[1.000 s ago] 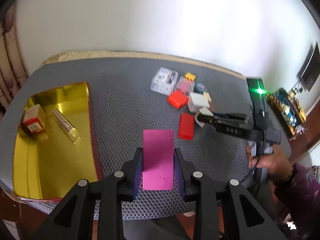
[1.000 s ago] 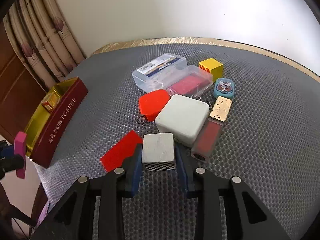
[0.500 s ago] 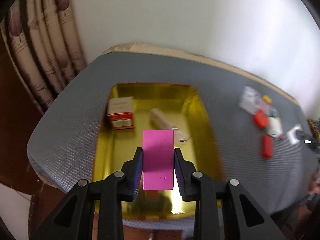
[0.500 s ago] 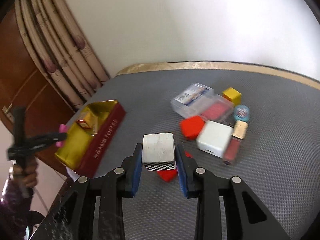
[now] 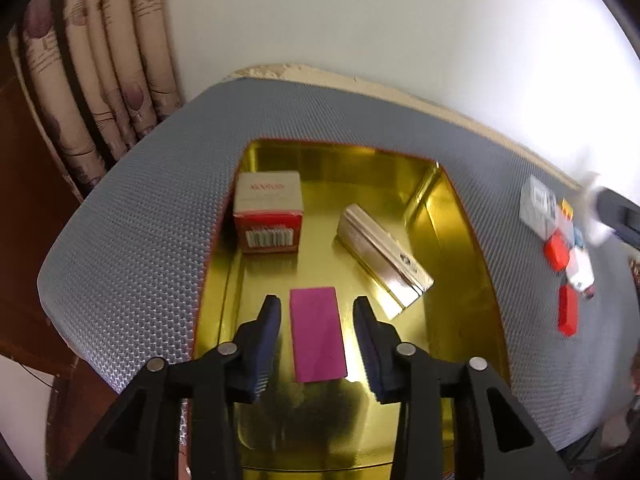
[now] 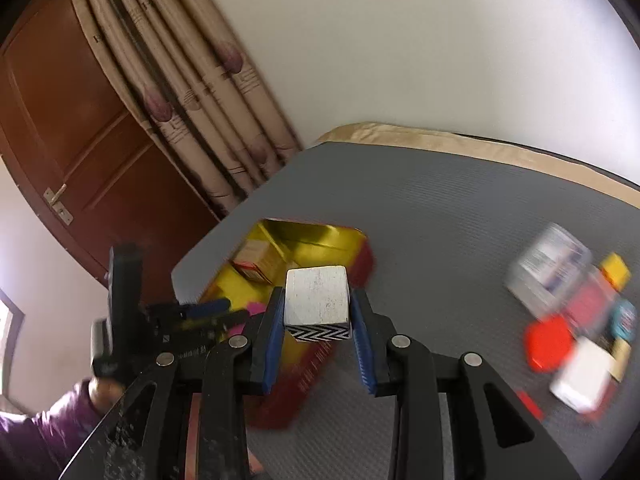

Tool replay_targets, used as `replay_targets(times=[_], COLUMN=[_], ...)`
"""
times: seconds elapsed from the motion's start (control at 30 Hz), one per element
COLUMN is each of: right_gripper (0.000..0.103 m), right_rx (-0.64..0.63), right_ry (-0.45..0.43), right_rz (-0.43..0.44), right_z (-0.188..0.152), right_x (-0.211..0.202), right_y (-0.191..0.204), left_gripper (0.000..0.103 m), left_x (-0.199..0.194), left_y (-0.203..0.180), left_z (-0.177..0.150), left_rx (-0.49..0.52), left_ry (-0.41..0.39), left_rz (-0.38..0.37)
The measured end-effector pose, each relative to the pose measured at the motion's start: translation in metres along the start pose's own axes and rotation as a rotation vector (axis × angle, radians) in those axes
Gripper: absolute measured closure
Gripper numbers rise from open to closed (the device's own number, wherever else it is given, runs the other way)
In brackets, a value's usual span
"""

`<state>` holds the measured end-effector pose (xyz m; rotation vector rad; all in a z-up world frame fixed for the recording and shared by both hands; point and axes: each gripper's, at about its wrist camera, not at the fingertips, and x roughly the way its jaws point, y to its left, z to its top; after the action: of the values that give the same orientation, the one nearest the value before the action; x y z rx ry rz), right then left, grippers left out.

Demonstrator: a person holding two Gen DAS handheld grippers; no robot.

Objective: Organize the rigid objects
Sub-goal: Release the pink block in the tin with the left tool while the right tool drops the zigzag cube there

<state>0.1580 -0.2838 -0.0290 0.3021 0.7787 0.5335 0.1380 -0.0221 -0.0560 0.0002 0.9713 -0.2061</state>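
My left gripper [image 5: 318,308] hangs over the gold tin [image 5: 452,240], and its jaws are opening. The pink block [image 5: 317,334] lies between them on the tin's floor, with a gap on each side. Inside the tin also lie a red and white box [image 5: 267,210] and a silver bar [image 5: 384,254]. My right gripper [image 6: 318,304] is shut on a white cube [image 6: 316,298] with a zigzag band, held in the air near the tin [image 6: 320,236]. The left gripper [image 6: 216,312] shows in the right wrist view at the tin's near end.
On the grey mat [image 6: 440,208] at the right sits a blurred cluster: a red octagon [image 6: 548,342], a white square box [image 6: 584,380], a clear case [image 6: 548,268], a yellow cube [image 6: 616,272]. Curtains [image 5: 92,80] and a door [image 6: 60,120] stand behind the table's left end.
The left gripper carried the pink block over the tin, sank, and its jaws parted from it. The right gripper lifted the white cube off the mat and swung left toward the tin.
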Motion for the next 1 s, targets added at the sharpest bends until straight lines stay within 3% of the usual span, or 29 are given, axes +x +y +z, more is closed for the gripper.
replay_targets(times=[0.27, 0.5, 0.63, 0.77, 0.83, 0.9, 1.0], right_gripper=[0.073, 0.072, 0.064, 0.051, 0.039, 0.019, 0.015], right_rx=[-0.012, -0.015, 0.015, 0.054, 0.044, 0.013, -0.027], right_ry=[0.102, 0.150, 0.132, -0.046, -0.122, -0.180, -0.177], right_rz=[0.001, -0.051, 0.005, -0.004, -0.103, -0.282, -0.589], right_z=[0.026, 0.030, 0.031, 0.017, -0.006, -0.042, -0.096], right_x=[0.088, 0.136, 0.129, 0.056, 0.012, -0.035, -0.089], right_y=[0.019, 0.018, 0.010, -0.010, -0.020, -0.039, -0.084], left_gripper=[0.057, 0.049, 0.049, 0.049, 0.049, 0.049, 0.049], left_x=[-0.053, -0.085, -0.077, -0.076, -0.080, -0.080, -0.082], left_y=[0.016, -0.009, -0.014, -0.018, -0.025, -0.035, -0.056], left_z=[-0.002, -0.020, -0.023, -0.029, -0.032, -0.035, -0.040], left_rx=[-0.119, -0.031, 0.004, 0.014, 0.039, 0.076, 0.144], left_ry=[-0.024, -0.150, -0.120, -0.106, -0.122, -0.121, -0.112], left_rz=[-0.012, 0.080, 0.075, 0.032, 0.011, -0.014, -0.066])
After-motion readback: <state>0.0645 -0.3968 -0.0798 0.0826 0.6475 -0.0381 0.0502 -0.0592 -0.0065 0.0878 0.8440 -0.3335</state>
